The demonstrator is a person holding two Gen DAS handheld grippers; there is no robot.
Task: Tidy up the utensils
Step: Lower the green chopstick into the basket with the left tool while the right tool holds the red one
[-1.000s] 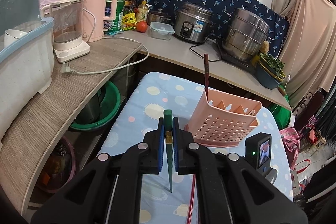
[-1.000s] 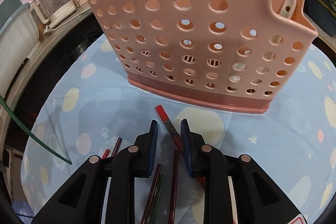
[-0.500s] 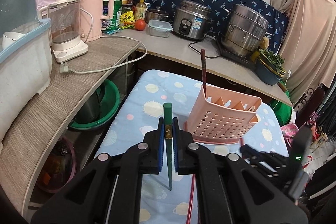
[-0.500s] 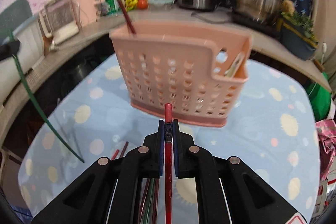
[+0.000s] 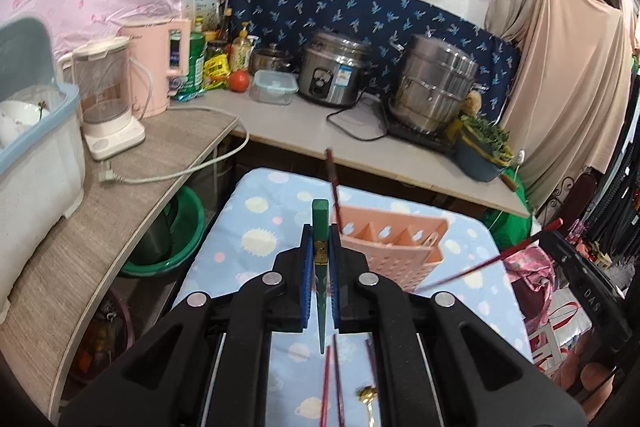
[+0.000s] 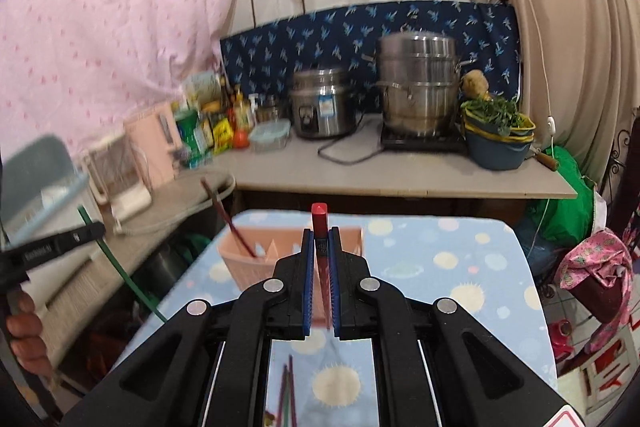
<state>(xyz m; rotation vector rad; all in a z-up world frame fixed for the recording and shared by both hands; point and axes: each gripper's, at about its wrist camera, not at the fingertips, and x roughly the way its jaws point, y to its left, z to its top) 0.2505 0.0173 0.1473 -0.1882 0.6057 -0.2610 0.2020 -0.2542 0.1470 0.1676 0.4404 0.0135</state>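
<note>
The green chopstick (image 5: pixel 320 227) stands nearly upright, pinched between the blue pads of the left tool (image 5: pixel 320 259), its square top poking above the fingers and its thin end hanging over the patterned cloth. The red chopstick (image 6: pixel 319 217) is clamped the same way in the right tool (image 6: pixel 320 259); in the left view it shows as a long slanted red line toward the right edge, with the tool that holds it mostly cut off by the frame. Both hang in the air above the surface (image 5: pixel 260 239) (a small table under a blue cloth with pale dots and suns).

Just beyond the left tool sits the pink perforated holder (image 5: pixel 394 239), its lower half hidden behind the black fingers. One dark red chopstick (image 5: pixel 333 183) already leans in its left compartment. The dividers show, but what else lies inside I cannot make out.

Near the bottom of the left view, more chopsticks (image 5: pixel 332 379) and a gold-headed spoon (image 5: pixel 368 397) lie on the cloth, partly covered by the tool's body.

The right view is blurred at its left side. The cloth to the right of the holder is bare up to the table's edge; on the left the wooden counter (image 5: pixel 80 227) runs close alongside.
</note>
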